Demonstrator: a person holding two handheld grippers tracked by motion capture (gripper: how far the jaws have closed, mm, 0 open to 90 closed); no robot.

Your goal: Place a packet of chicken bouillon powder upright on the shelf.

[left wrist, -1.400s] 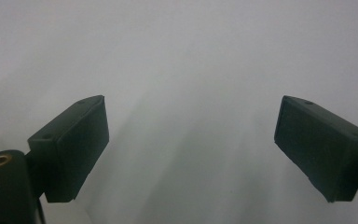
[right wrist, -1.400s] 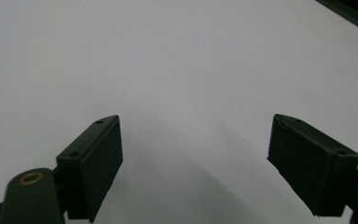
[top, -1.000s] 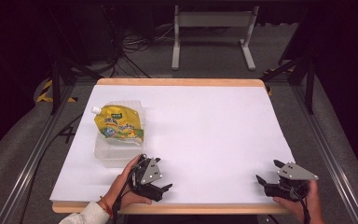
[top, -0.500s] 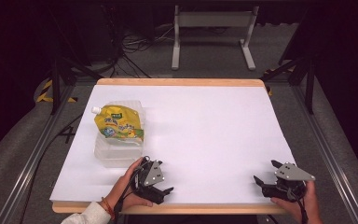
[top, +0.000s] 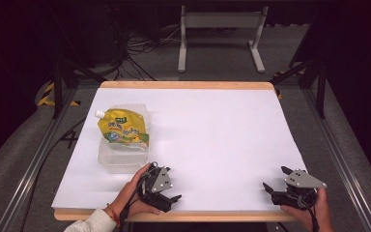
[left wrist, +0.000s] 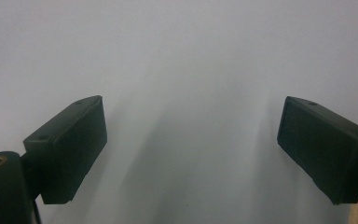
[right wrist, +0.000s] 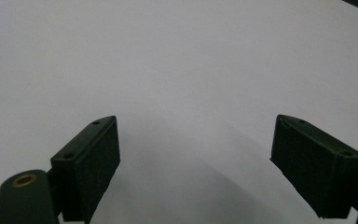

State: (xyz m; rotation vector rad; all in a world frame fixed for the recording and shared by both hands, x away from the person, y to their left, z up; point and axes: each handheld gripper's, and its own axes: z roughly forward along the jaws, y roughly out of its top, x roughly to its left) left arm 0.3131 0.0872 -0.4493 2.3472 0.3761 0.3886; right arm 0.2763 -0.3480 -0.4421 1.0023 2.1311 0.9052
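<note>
The left gripper (top: 166, 193) sits low at the near edge of the table (top: 212, 125), held in the person's left hand (top: 133, 195). Its jaws stand wide apart, and in the left gripper view nothing lies between them — just the white table top. The right gripper (top: 276, 186) rests near the table's near right corner, in the right hand (top: 314, 210); its jaws are also spread wide and hold nothing, with bare white surface beyond them in the right gripper view.

The yellow spouted pouch (top: 123, 128) lies on top of a clear plastic container (top: 121, 157) on the left part of the table. The container's near edge is just beyond the left gripper — near, but apart from it. The right gripper is well apart from both. Nothing lies on the white surface between the left gripper and the container.
</note>
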